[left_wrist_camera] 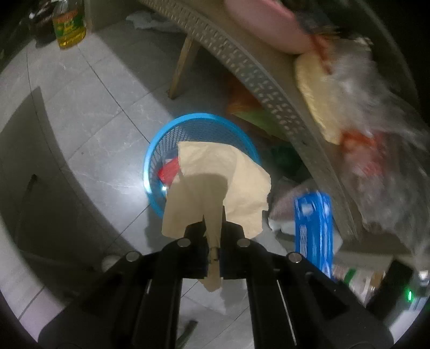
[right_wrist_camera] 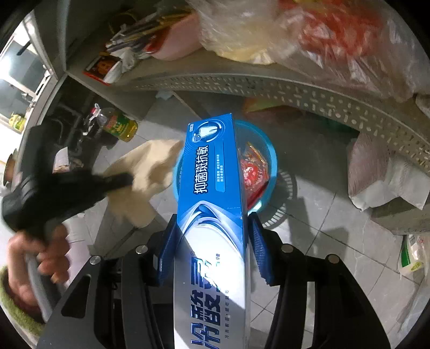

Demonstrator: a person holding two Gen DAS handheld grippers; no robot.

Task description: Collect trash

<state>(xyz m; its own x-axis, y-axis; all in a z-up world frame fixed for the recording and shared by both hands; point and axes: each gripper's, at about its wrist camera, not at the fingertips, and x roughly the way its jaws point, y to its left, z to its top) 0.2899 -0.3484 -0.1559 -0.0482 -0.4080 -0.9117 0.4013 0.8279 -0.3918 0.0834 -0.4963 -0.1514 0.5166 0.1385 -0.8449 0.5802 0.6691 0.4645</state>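
Left hand-held gripper [left_wrist_camera: 214, 222] clamped on a crumpled sheet of brown paper [left_wrist_camera: 215, 182], jaws nearly together with the paper pinched between them — a strip of it hanging out below the fingers. Paper spread out above the blue mesh basket [left_wrist_camera: 161, 150], covering much of its opening as seen from the left wrist camera. Basket standing on the grey tiled floor [left_wrist_camera: 102, 128], just beside the edge of a perforated grey bench [left_wrist_camera: 242, 61]. Inside the basket, red wrappers [right_wrist_camera: 252, 171], plainly visible from the right wrist camera.

Right hand-held gripper [right_wrist_camera: 213, 231] closed on a long blue toothpaste box [right_wrist_camera: 212, 171], blue pads pressed against its two long sides. Box pointing forward and down, its far end over the near rim of the basket. Same box visible in the left view, at the right of the paper, blurred.

In the right view, a person's hand [right_wrist_camera: 40, 255] wrapped round the handle of the left hand-held gripper, blurred, with the brown paper at its tip beside the box.

On the bench, blurred clear plastic bags [right_wrist_camera: 349, 40] with red and pale yellow contents, and something pink further along. Bottle of yellow oil [left_wrist_camera: 69, 25] upright on the floor, well apart from the basket. White sacks [right_wrist_camera: 381, 174] under the bench, to the right of the basket.
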